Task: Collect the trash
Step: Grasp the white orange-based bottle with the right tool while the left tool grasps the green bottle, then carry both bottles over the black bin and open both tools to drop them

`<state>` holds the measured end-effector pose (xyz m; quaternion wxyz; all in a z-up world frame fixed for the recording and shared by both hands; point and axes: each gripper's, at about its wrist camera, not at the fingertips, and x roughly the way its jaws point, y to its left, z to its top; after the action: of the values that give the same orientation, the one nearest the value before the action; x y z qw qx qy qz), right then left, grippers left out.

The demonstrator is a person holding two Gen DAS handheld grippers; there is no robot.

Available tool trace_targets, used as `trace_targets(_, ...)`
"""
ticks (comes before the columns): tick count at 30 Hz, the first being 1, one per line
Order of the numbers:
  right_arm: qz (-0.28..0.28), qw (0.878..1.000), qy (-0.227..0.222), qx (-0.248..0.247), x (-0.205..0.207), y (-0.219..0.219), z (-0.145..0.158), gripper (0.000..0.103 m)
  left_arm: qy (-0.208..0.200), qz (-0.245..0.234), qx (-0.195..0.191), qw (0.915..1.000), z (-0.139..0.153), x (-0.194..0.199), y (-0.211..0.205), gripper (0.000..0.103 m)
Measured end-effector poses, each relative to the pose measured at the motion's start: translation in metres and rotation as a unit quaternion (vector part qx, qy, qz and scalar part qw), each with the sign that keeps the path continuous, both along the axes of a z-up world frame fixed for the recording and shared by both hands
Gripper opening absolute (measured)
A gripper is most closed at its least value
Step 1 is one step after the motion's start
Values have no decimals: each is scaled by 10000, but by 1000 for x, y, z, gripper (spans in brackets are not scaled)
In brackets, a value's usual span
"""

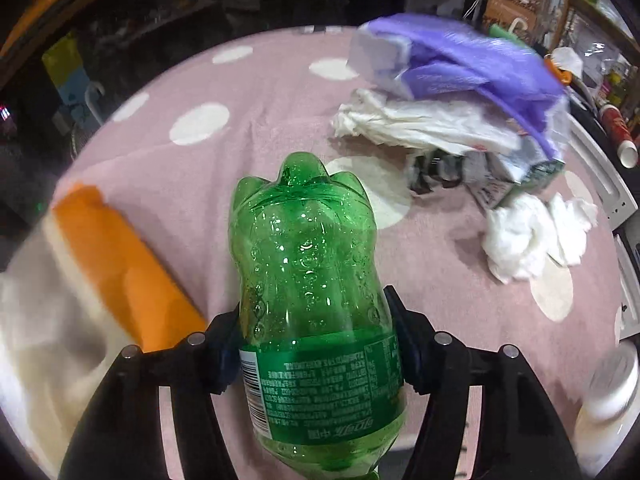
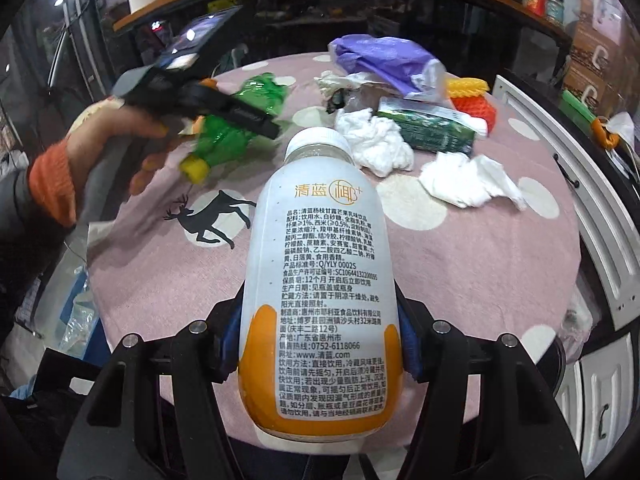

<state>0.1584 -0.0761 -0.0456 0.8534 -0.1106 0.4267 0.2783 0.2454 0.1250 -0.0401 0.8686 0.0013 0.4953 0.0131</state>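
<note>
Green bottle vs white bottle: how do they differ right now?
The green bottle is see-through plastic; the white bottle is opaque with orange at its base. The green one has a yellow cap, the white one a white cap. The left gripper holds the green bottle base-forward; the right gripper holds the white one cap-forward. Both are clamped mid-body above the pink dotted cloth.

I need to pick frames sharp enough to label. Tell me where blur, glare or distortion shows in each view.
Left wrist view: green bottle sharp with small highlights; purple bag and orange-and-white object smeared by motion; fisheye curves the tablecloth. Right wrist view: white bottle label crisp; left gripper and hand blurred; edges bowed and dark.
</note>
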Motion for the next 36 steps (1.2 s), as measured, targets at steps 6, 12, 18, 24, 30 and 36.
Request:
trace_targets(6,-495,9983,-70,282,-10,-47,1,61,-880,-212,-196,9957,34,-66,-21,61)
trace_targets(12,-1146,9923,-39,475,-21,-106,-1,61,-1627,-632,-311,9842,58,-110,-66,61)
trace_targets(18,-1988,9787,-75,515,-31,-173,-4,61,-1903,-1223,-344,9735,69,-132,-114,61)
trace_targets(24,-2785,9599,334,11,-9,-229,-46,61,-1893,-1898,-471,9622,65,-137,-178,61)
trace_targets(30,-3280,9362,1228,-293,34,-267,-123,62,-1815,-2419,-535,9517,53,-138,-235,61)
trace_targets(36,-3061,9236,2253,-502,75,-262,-194,62,-1688,-2731,-543,9455,37,-138,-273,61)
